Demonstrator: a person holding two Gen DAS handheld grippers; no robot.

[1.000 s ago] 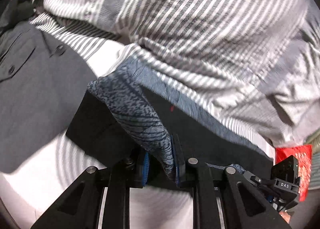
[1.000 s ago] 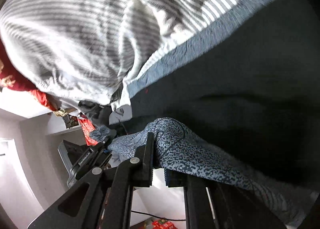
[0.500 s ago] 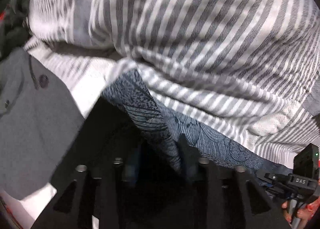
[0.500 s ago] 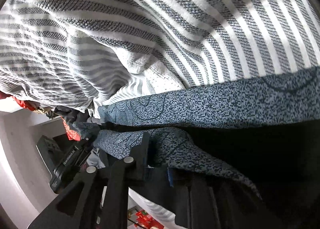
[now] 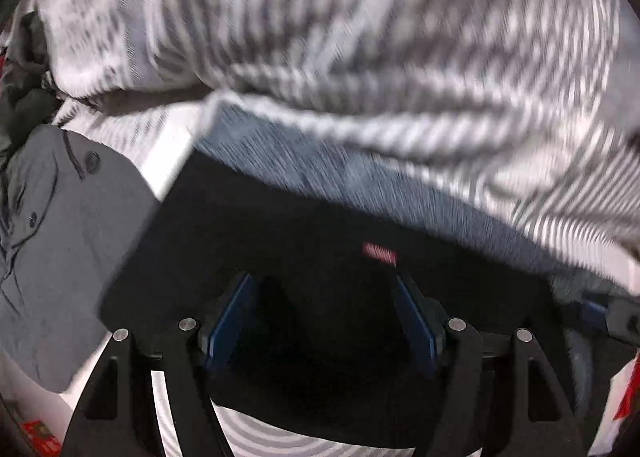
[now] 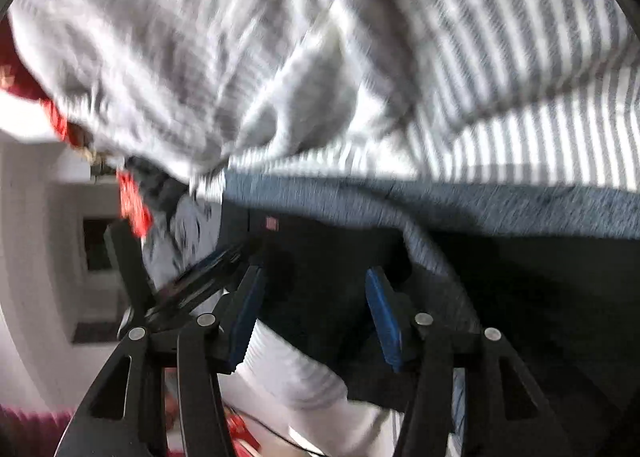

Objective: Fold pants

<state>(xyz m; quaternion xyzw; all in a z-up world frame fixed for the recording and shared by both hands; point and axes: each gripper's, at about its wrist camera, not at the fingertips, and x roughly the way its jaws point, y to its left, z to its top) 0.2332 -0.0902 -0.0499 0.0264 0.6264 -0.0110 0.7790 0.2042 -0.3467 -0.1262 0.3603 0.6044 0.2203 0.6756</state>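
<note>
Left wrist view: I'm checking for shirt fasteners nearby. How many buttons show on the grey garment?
2, on the grey garment at left: one button near its upper edge, another lower left. Folds may hide more.

Both views smear on me: the striped bedding (image 5: 360,57) blurs to streaks, and the red tag (image 5: 379,253) on the pants (image 5: 248,241) is unreadable. The pants run under my left gripper (image 5: 324,321); the grey shirt (image 5: 52,257) is perhaps cut by the frame edge

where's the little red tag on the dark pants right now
In the left wrist view the small red tag sits on the folded dark pants, just above the open left gripper's right fingertip, below the blue patterned waistband.
</note>
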